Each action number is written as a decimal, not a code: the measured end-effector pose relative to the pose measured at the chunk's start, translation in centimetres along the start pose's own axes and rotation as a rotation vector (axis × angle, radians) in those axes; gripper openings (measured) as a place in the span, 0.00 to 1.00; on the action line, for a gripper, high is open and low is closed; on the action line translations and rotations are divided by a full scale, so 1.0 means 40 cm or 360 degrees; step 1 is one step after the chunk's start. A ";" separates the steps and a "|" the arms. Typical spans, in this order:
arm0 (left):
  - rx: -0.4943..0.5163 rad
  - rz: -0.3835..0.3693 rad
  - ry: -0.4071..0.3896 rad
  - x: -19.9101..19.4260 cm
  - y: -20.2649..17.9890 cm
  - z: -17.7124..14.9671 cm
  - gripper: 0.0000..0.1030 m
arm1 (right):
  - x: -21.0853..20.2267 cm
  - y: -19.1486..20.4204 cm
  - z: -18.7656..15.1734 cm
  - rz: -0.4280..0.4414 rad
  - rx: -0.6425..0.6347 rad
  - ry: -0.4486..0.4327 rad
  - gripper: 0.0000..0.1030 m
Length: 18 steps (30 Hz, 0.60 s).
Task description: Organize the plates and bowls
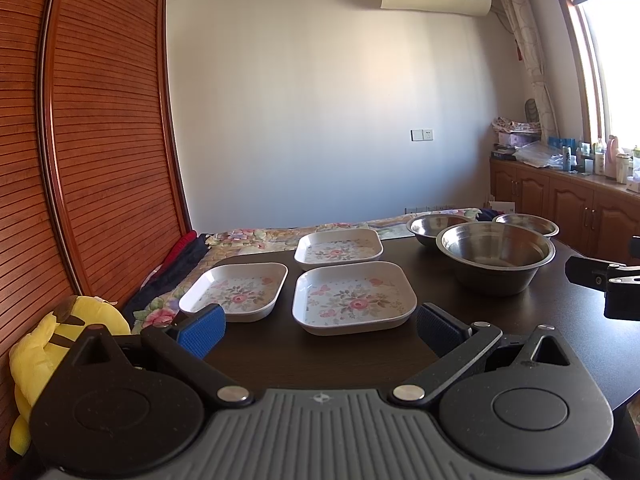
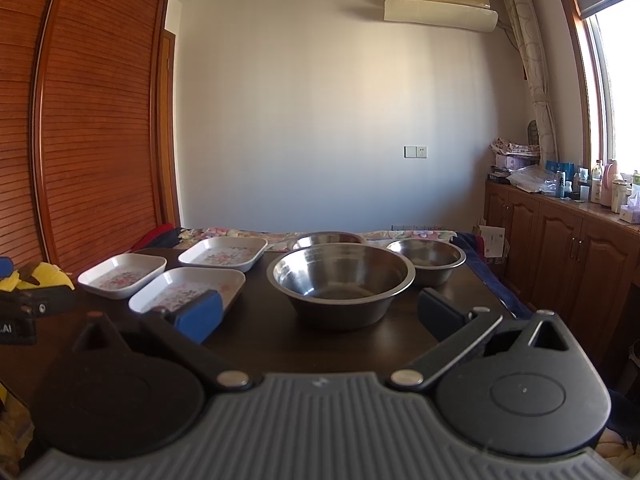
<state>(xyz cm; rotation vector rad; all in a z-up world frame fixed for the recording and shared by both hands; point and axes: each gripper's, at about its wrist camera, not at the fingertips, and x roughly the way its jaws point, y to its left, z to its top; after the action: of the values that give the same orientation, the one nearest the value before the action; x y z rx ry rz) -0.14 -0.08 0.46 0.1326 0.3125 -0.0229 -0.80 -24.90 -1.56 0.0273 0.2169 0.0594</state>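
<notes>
Plates and bowls sit spread over my dark table (image 1: 360, 344): three floral square plates to the left, three steel bowls to the right. The nearest plate (image 1: 352, 298) lies just ahead of my left gripper (image 1: 320, 330), whose jaws gape wide around nothing. My right gripper (image 2: 320, 314) is likewise spread wide and empty, facing the biggest bowl (image 2: 340, 280). Two smaller bowls (image 2: 426, 260) stand behind it, apart.

Yellow plush toy (image 1: 60, 344) beside dark table (image 1: 480, 320).
</notes>
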 end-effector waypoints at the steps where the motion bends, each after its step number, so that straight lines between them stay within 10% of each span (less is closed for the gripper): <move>1: 0.0000 0.0001 -0.0001 0.000 0.000 0.000 1.00 | 0.000 0.000 0.000 -0.0002 -0.0003 -0.0002 1.00; 18: 0.0003 -0.0001 -0.0005 -0.002 0.001 0.001 1.00 | -0.001 -0.001 0.002 -0.0002 -0.0005 -0.0002 1.00</move>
<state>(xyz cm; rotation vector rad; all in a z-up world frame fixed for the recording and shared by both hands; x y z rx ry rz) -0.18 -0.06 0.53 0.1344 0.3096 -0.0238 -0.81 -24.93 -1.47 0.0242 0.2157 0.0587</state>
